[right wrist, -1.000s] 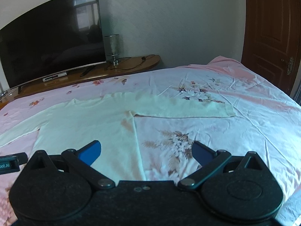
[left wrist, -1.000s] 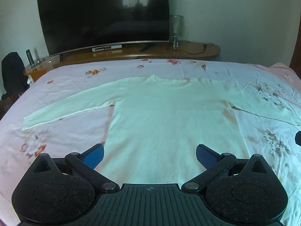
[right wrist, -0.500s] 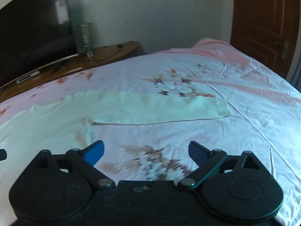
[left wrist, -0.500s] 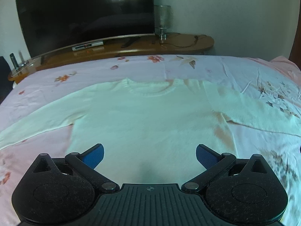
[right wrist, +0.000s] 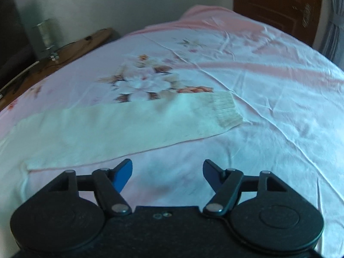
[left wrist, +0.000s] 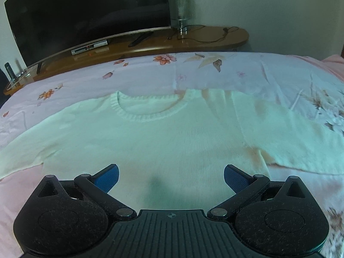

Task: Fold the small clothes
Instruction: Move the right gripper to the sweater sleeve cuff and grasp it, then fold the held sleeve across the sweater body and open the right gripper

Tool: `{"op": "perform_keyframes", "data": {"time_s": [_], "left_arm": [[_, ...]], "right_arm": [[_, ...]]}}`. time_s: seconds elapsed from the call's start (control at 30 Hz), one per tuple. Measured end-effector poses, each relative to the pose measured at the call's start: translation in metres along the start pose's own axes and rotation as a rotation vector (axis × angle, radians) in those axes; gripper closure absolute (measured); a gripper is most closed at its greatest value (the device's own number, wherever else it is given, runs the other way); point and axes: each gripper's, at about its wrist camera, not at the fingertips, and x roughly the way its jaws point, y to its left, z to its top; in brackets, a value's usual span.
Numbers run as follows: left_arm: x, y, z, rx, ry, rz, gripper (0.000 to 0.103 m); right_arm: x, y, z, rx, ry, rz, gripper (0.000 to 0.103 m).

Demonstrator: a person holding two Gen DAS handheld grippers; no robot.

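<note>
With nothing between its closing jaws, the right gripper (right wrist: 167,173) should pinch the sweater sleeve (right wrist: 120,129) ahead near the ribbed cuff (right wrist: 225,109), while the left gripper (left wrist: 171,177) hovers wide open, empty, over the sweater body (left wrist: 161,146).

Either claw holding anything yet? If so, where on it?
Nothing held. The left claw is open above the sweater body. The right claw is closing with nothing between its pads, short of the sleeve.

Open bedsheet (right wrist: 268,129) beyond sleeve cuff (right wrist: 225,109), seemingly.
</note>
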Motion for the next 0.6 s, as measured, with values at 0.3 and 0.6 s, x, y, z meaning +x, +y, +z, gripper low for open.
{"op": "perform_keyframes", "data": {"time_s": [0.3,0.6], "left_arm": [[0.033,-0.002,0.009,-0.025,0.030,0.008,0.000],[0.040,0.013,0.009,-0.026,0.043,0.049,0.000]], "right_arm": [[0.046,-0.020,0.024,0.093,0.002,-0.017,0.037],[0.057,-0.016,0.038,0.075,-0.095,0.018,0.095]]}}
